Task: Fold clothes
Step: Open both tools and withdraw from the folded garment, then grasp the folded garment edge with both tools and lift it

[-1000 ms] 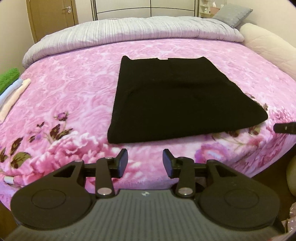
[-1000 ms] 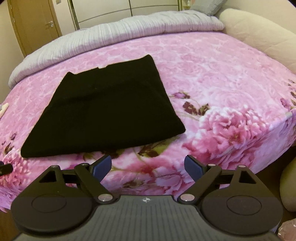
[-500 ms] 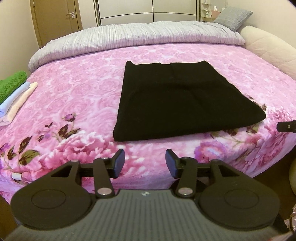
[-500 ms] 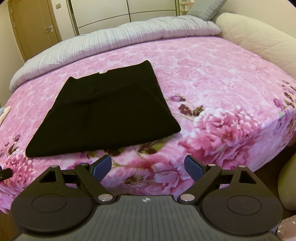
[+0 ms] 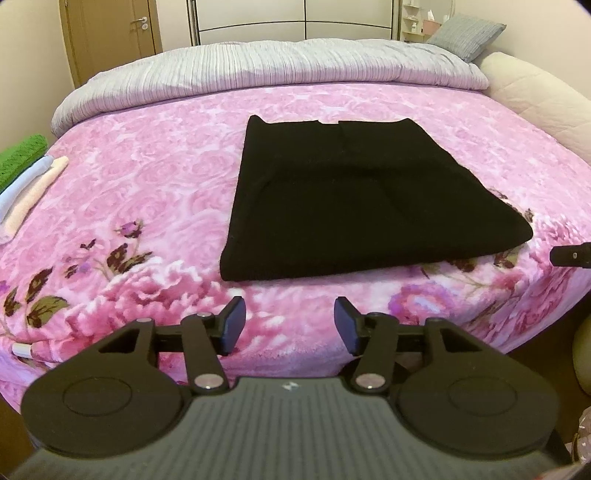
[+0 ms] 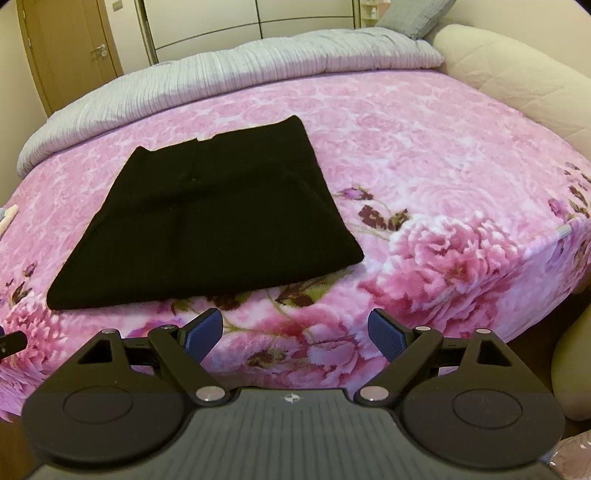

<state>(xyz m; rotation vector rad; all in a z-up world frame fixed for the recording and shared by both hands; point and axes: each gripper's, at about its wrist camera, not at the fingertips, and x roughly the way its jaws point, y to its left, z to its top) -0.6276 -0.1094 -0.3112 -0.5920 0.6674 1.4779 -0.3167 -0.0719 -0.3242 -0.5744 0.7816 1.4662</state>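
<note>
Both of your tongs have drawn back from the bed over the past second, and the folded black garment (image 5: 354, 199) now sits smaller and farther ahead in both views. Your left tongs (image 5: 290, 325) hang released just off the near edge of the bed, jaws apart with nothing between them. Your right tongs (image 6: 295, 334) are likewise released, jaws spread wider, holding nothing. The garment (image 6: 210, 225) lies flat on the pink floral blanket (image 5: 140, 192), near the front edge of the bed, a folded slab somewhat wider at its near edge than at its far one. Its long axis runs from the near edge toward the far side of the bed, with a small notch in the far edge. A grey ribbed duvet (image 5: 266, 66) is bunched along the far side, a grey pillow (image 5: 465, 35) beyond it. A cream padded headboard (image 6: 517, 77) curves along the right. A stack of folded linens (image 5: 26, 177), green on top, rests at the left edge. A wooden door (image 6: 70, 48) and pale wardrobe panels (image 5: 295, 16) stand behind.
</note>
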